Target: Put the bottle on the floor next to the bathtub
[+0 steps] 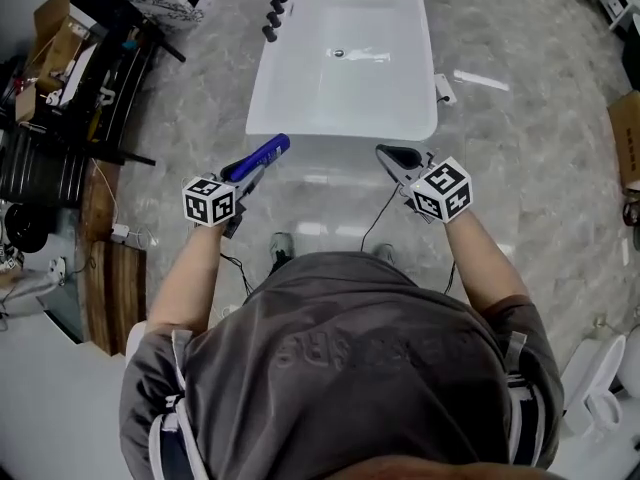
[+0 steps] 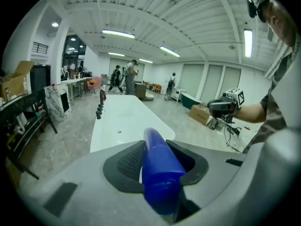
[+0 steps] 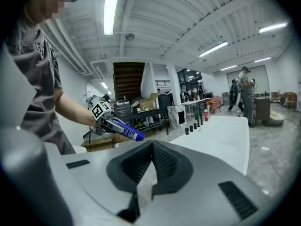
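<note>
Overhead, bottle point(image 1: 262, 154) near bathtub point(image 1: 340, 88), close-up, left pads point(image 2: 130, 160) clamping it

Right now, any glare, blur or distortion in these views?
Head view: light streaks glare off the glossy floor, the white bathtub nearly washed out. Left gripper view: fisheye curving, the blue bottle soft up close. Right gripper view: black corners, a blown-out ceiling light.

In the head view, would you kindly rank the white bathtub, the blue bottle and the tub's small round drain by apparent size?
1. White bathtub.
2. Blue bottle.
3. Small round drain, farther away, yet clearly smallest.
</note>
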`<state>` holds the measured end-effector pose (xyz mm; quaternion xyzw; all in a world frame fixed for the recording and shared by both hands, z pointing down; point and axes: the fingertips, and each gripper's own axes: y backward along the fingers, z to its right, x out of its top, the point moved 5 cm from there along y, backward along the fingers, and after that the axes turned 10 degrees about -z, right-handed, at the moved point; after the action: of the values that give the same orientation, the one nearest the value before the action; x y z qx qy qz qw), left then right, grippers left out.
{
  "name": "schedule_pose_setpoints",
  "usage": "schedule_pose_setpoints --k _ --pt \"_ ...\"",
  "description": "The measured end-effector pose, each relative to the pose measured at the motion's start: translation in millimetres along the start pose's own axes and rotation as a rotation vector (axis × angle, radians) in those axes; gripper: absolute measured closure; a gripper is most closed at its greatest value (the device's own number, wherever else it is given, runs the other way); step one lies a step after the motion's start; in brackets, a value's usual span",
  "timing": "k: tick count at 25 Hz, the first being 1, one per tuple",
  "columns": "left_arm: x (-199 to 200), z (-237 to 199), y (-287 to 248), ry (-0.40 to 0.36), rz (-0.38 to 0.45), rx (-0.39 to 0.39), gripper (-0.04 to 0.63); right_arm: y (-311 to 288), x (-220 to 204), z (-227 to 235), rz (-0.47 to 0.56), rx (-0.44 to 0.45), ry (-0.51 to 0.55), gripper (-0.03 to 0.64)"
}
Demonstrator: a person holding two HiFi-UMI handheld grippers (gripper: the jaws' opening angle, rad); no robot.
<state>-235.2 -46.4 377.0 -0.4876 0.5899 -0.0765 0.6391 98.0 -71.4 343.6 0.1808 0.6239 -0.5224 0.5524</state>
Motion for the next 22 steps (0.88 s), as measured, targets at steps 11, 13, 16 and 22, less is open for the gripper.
schedule_pose_setpoints --k 11,13,16,22 --pt "-134.4 -157.9 -102.7 -0.099 -0.327 -0.049 0.454 -177.5 -51.2 -18.8 -0.103 -0.074 -0.153 0.624" --pt "-162.7 -185.9 -126.7 -0.127 -0.395 -0.046 0.454 -218.1 -63.9 -18.3 -0.136 -0.089 -0.135 0.624" --pt "-205.5 -218.8 -166.3 -0.196 -0.483 -0.051 0.454 -276.6 -89.4 -16.5 -0.177 -0.082 -0.111 0.624" --pt "-296.9 -254.1 -262.4 -0.333 -0.630 -0.080 0.454 -372.3 -170.7 1.6 -0.252 -0.064 -0.105 0.624"
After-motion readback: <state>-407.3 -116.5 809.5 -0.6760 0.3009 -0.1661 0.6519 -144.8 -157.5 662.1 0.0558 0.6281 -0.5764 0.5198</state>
